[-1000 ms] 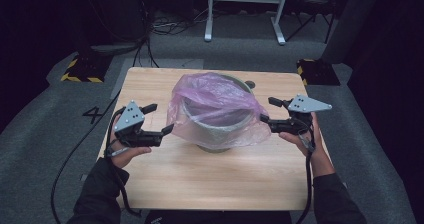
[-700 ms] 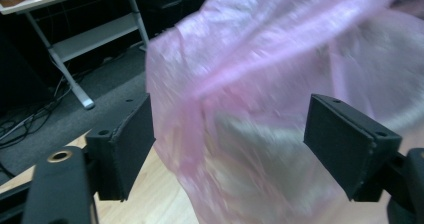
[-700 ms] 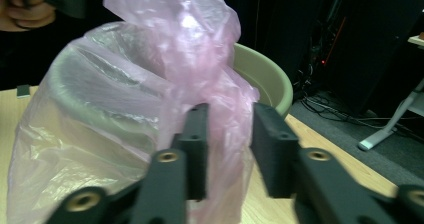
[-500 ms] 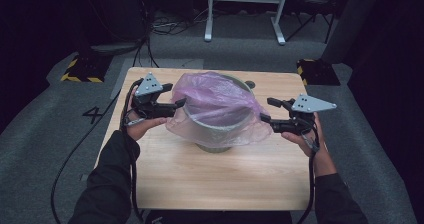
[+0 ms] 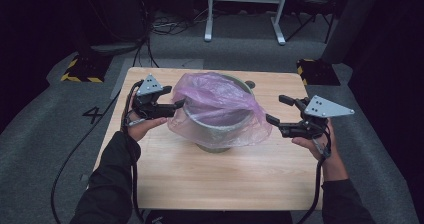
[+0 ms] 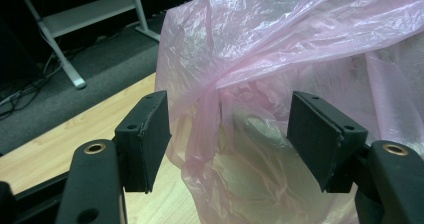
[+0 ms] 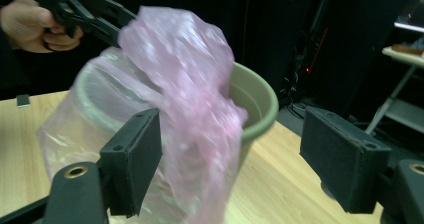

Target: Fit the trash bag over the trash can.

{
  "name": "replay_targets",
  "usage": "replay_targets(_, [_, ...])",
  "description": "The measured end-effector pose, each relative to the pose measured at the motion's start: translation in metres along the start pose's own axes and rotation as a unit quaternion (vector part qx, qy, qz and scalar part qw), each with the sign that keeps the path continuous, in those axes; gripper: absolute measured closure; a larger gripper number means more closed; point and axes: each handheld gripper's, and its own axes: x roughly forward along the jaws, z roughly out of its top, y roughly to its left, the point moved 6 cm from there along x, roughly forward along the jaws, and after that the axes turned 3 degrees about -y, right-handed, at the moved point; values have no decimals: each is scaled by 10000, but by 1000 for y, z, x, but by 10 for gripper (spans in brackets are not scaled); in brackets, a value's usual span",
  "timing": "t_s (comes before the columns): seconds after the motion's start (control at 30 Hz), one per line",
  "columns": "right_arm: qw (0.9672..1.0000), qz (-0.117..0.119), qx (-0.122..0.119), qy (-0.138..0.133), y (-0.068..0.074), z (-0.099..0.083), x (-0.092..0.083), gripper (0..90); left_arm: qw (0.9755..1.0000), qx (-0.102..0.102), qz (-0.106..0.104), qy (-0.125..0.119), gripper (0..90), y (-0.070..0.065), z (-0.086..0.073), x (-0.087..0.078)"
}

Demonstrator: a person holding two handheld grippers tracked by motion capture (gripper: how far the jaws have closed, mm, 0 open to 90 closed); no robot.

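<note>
Dark floor rings the wooden tabletop point(image 5: 220, 174). Left tool point(image 5: 172, 105) is open, its jaws around a crinkly fold of the thin pink bag point(image 5: 220, 104). Right tool point(image 5: 280, 111) is open, beside the bag. Round green pot point(image 7: 255, 104) stands mid-table, mostly hidden under the bag.

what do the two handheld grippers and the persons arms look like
Both the left gripper and right gripper are black, each topped by a grey three-cornered plate, with two flat rectangular black jaw pads and brass-coloured rivets at the jaw pivots. A black cable trails from each. The person wears dark long sleeves.
</note>
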Motion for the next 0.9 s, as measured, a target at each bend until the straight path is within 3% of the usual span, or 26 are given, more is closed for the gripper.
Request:
replay_targets(0.23, [9985, 422, -323, -103, 24, 31, 18, 231, 9999, -82, -44, -43, 319, 1, -3, 1])
replay_targets(0.43, [9954, 634, -696, 167, 35, 40, 49, 272, 9999, -82, -89, -57, 353, 2, -3, 2])
replay_targets(0.57, [9941, 429, -879, 460, 29, 37, 69, 417, 9996, -132, -259, -66, 480, 2, -5, 2])
replay_targets(0.6, [9933, 418, -908, 575, 27, 35, 74, 489, 9996, -133, -265, -39, 524, 2, -6, 2])
replay_targets(0.7, [9919, 425, -936, 749, 20, 32, 81, 690, 9993, -30, -355, 100, 644, 2, -10, 4])
replay_targets(0.77, [9928, 308, -903, 730, 14, 31, 83, 822, 9991, 167, -339, 207, 759, 1, -13, 6])
replay_targets(0.87, [9959, 141, -664, 603, 2, 32, 84, 870, 9988, 243, -330, 255, 896, -1, -17, 9])
replay_targets(0.9, [9967, 61, -575, 569, -2, 31, 84, 876, 9988, 249, -306, 277, 897, 0, -18, 10])
